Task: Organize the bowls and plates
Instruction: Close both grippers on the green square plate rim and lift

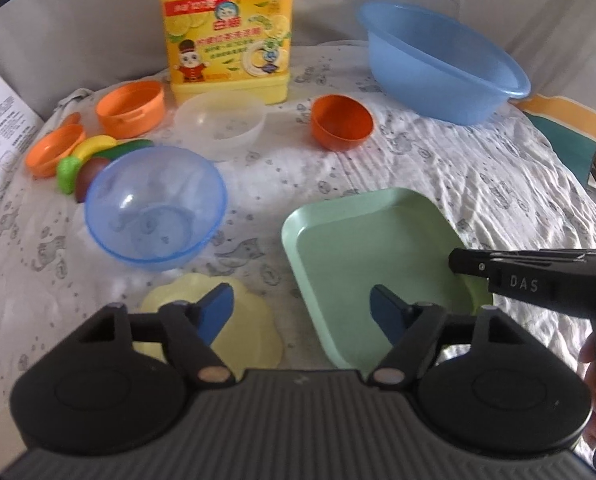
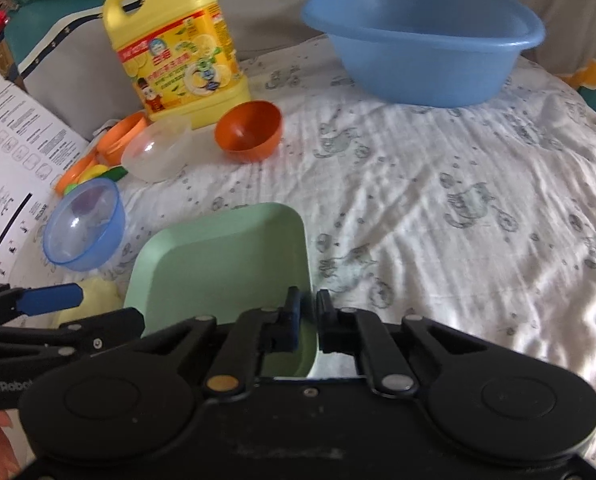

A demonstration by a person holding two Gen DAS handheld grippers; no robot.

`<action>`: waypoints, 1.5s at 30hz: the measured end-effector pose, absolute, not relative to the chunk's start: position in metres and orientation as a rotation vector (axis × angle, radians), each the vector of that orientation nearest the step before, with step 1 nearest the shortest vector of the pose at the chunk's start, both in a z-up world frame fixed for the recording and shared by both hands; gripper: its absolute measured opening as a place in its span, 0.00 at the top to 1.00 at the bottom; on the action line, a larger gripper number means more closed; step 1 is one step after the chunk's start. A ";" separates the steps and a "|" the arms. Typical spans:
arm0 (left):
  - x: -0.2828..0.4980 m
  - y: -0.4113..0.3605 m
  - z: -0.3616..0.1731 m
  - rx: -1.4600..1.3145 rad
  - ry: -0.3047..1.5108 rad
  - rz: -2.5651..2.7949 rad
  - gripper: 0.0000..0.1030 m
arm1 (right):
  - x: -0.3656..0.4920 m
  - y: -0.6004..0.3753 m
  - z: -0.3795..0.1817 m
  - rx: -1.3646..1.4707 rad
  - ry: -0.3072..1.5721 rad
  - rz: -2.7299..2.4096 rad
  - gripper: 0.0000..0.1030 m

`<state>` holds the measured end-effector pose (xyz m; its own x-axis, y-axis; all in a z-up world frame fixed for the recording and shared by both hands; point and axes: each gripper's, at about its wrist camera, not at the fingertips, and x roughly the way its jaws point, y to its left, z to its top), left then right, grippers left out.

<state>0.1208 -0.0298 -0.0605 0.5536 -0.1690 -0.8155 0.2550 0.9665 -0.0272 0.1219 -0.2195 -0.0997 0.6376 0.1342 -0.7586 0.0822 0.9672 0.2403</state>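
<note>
My right gripper [image 2: 308, 306] is shut on the right rim of a square green plate [image 2: 221, 264], which also shows in the left wrist view [image 1: 374, 248]. My left gripper [image 1: 302, 308] is open and empty, over the gap between the green plate and a pale yellow scalloped plate [image 1: 253, 332]. A clear blue bowl [image 1: 155, 208] sits to the left. A clear white bowl [image 1: 221, 124] and an orange bowl [image 1: 340, 122] lie farther back. The right gripper enters the left wrist view [image 1: 458, 262] from the right.
A big blue basin [image 2: 422, 40] stands at the back right. A yellow detergent jug [image 1: 227, 32] stands at the back. An orange cup [image 1: 131, 108], an orange scoop [image 1: 53, 148] and toy fruit [image 1: 85, 160] lie at the left. A printed sheet [image 2: 13, 140] lies at the left edge.
</note>
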 end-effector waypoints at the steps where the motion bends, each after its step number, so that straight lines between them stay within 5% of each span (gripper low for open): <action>1: 0.121 -0.032 -0.061 0.102 0.952 -0.258 0.31 | 0.121 -0.223 -0.100 0.272 0.881 0.024 0.93; 12: 0.143 -0.067 -0.067 0.149 0.953 -0.334 0.36 | 0.114 -0.246 -0.102 0.313 0.866 -0.004 0.94; 19: 0.151 -0.063 -0.083 0.102 1.025 -0.359 0.63 | 0.113 -0.247 -0.103 0.328 0.856 -0.007 0.94; 34: 0.148 -0.070 -0.085 0.130 0.987 -0.339 0.57 | 0.114 -0.234 -0.105 0.271 0.800 -0.034 0.89; 45: 0.139 -0.066 -0.079 0.123 0.968 -0.305 0.70 | 0.110 -0.229 -0.101 0.266 0.830 -0.045 0.87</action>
